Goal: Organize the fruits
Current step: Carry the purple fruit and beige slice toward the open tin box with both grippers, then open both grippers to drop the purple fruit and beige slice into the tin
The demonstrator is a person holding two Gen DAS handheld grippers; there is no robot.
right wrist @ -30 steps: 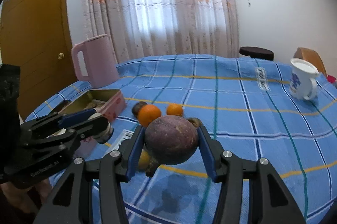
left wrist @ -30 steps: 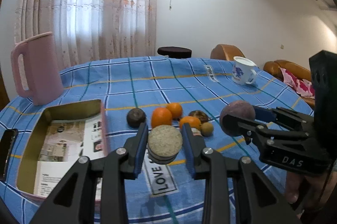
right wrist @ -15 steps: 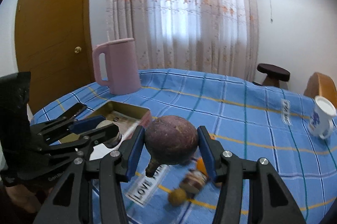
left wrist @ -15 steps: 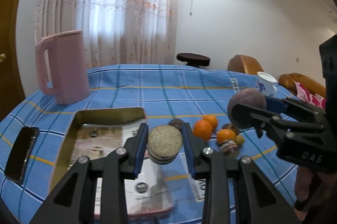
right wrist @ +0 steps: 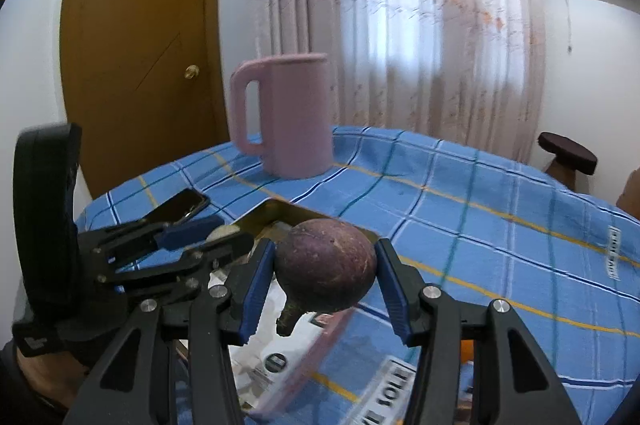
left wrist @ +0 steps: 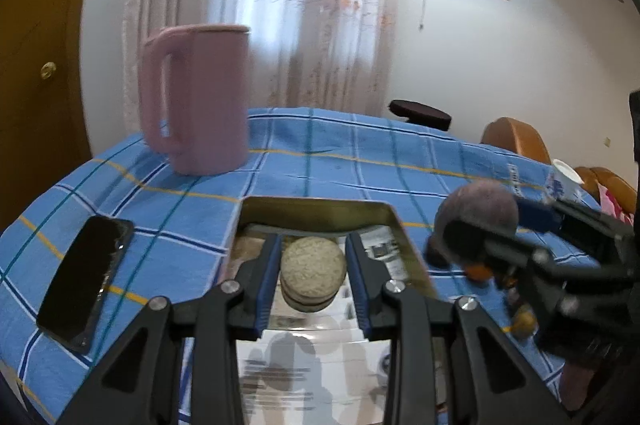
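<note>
Both grippers have swung from the fruit pile to the tin box [left wrist: 394, 221]. Left gripper [left wrist: 313, 275] clamps a firm, flat-sided fruit [left wrist: 313, 265]; right gripper [right wrist: 325, 269] squeezes a hard, round, slippery purple fruit [right wrist: 326, 265] across its middle.

Both tools carried fruit from pile to over box [left wrist: 316, 205]

Both wrist cameras look forward and somewhat downward along their own fingers, close above the open box [left wrist: 394, 225] [right wrist: 304, 211]. Each faces the pink jug [left wrist: 200, 101] [right wrist: 286, 113] beyond the box, and both views share the phone [left wrist: 86, 277] [right wrist: 178, 205] left of the box.
</note>
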